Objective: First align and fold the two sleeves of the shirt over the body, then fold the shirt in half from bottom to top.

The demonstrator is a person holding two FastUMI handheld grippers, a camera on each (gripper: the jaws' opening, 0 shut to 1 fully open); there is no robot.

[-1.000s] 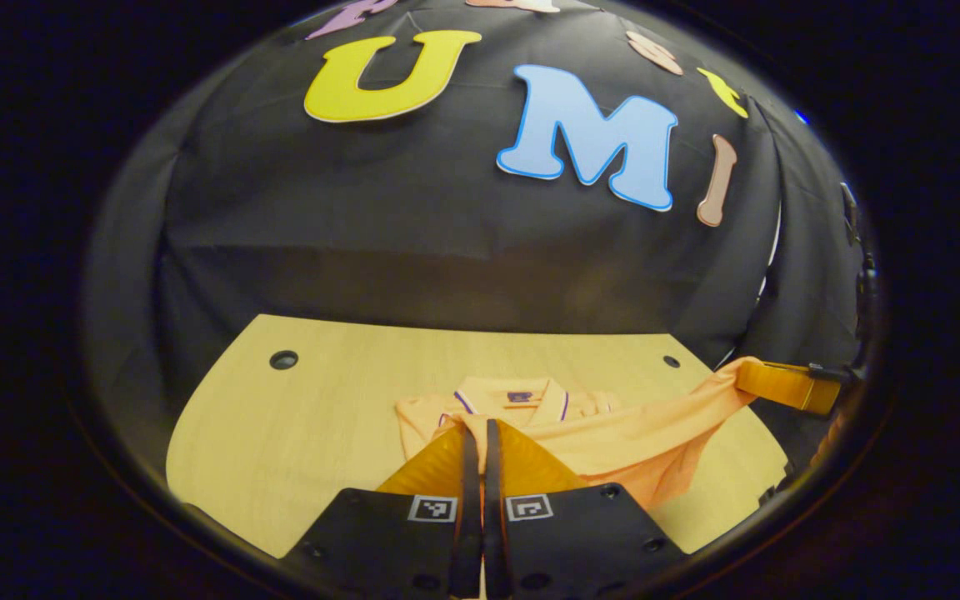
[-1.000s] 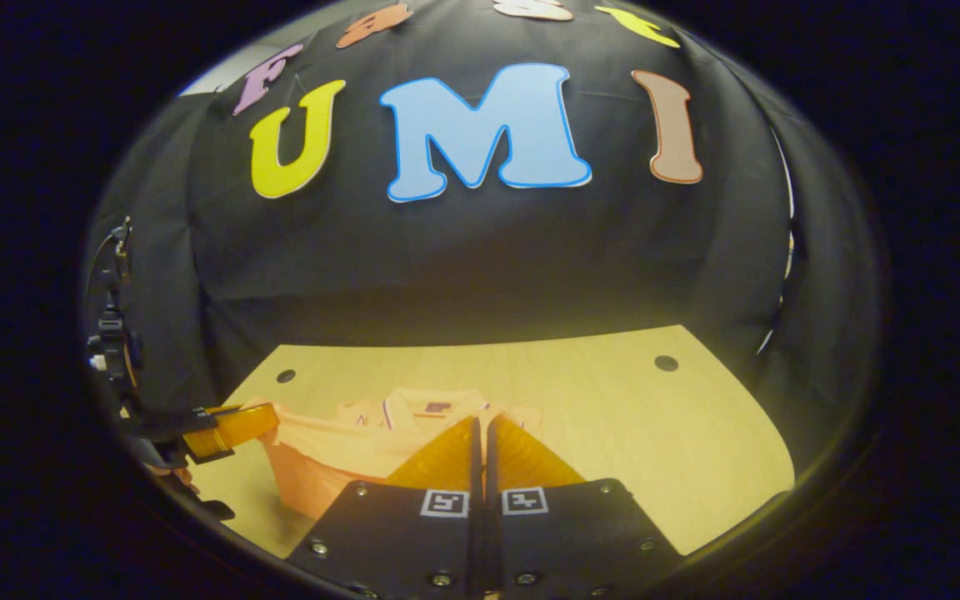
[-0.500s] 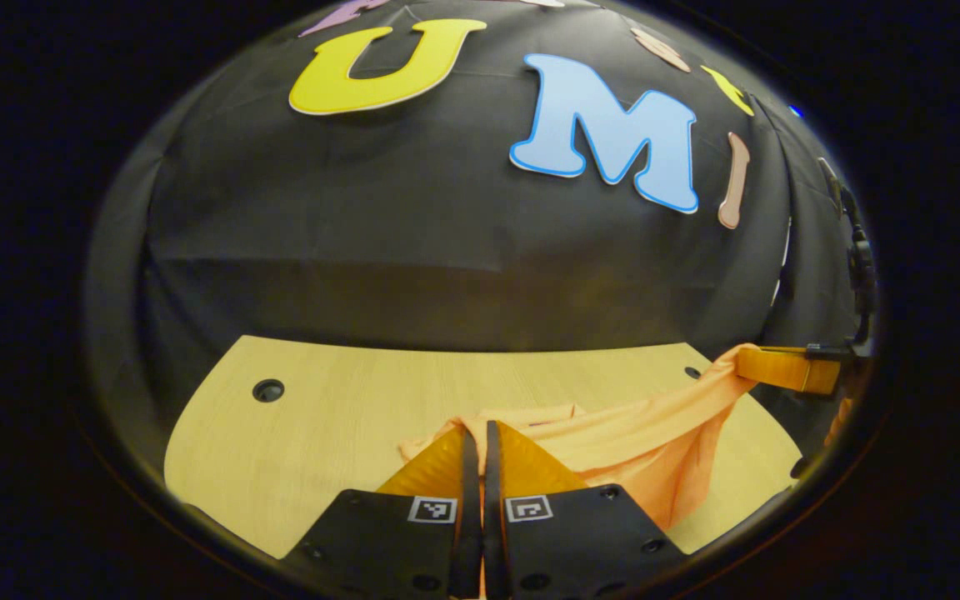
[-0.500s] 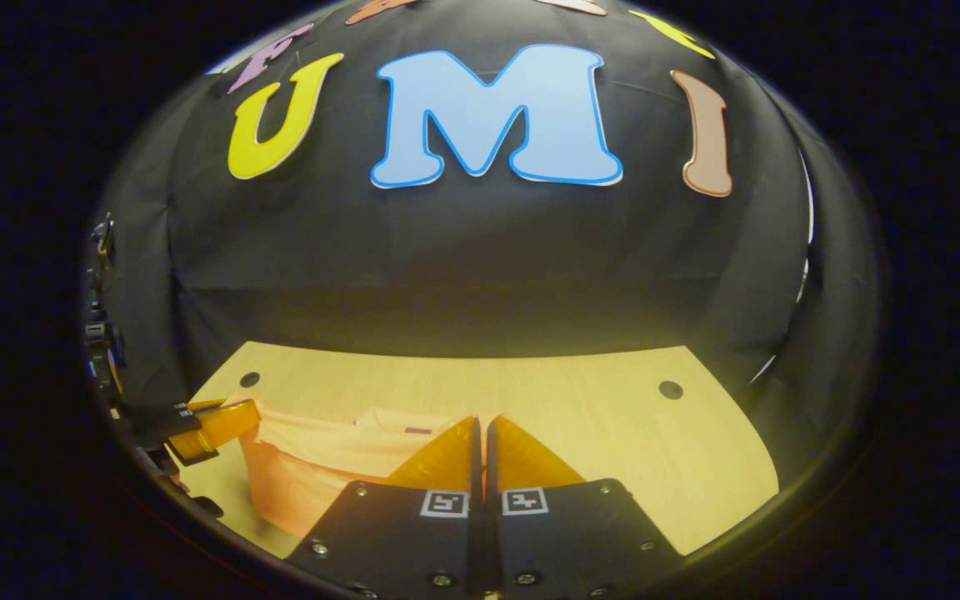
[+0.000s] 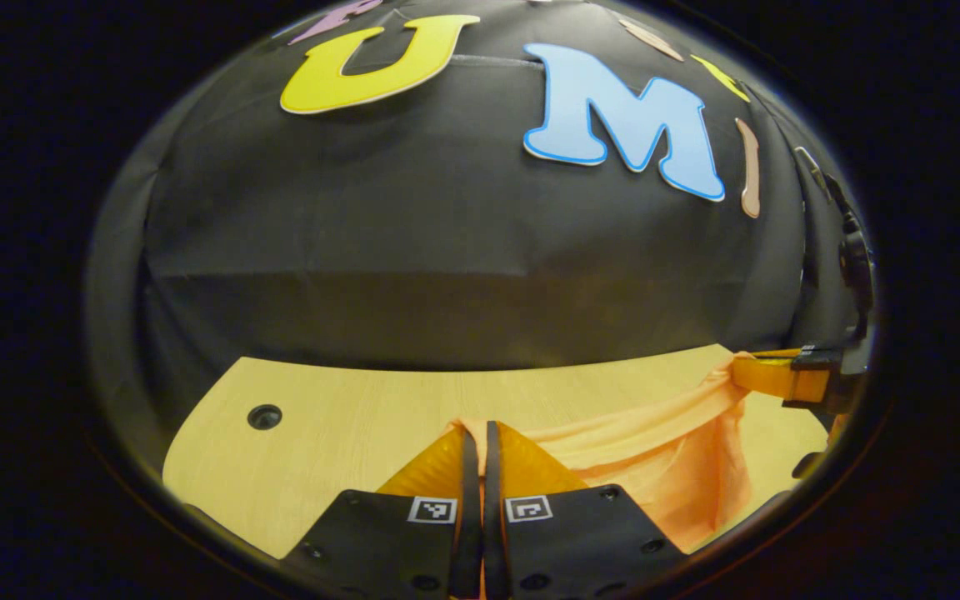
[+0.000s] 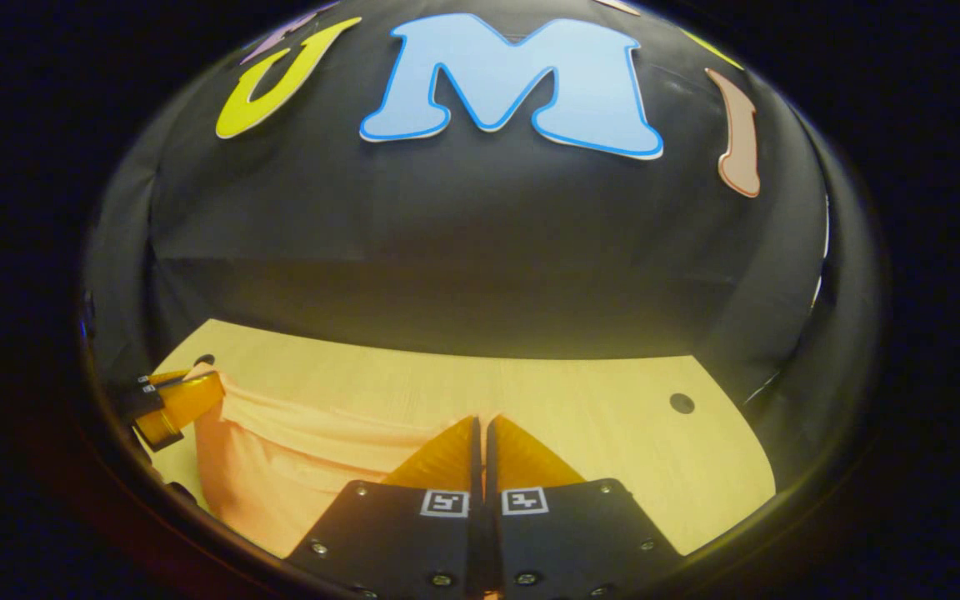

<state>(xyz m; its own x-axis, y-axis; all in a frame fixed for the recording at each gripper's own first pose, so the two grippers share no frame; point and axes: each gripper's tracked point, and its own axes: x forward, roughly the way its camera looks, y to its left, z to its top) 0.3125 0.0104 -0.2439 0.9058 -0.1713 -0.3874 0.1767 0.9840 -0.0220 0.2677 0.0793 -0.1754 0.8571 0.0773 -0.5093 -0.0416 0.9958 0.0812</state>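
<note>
Bottom-to-top fold under way. Left hand-held gripper [image 5: 476,429] and right hand-held gripper [image 6: 480,423] each pinched shut on the hem of the orange knit shirt [image 5: 655,467], hung taut above the pale wooden counter [image 5: 322,433]. Best carried forward level, hem kept straight, laid squarely at the collar end.

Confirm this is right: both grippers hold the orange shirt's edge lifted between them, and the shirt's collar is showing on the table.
Not quite. No collar shows now: the shirt hangs as a plain sheet between the left gripper and right gripper, as the left gripper view shows. Both do hold its edge above the table.
</note>
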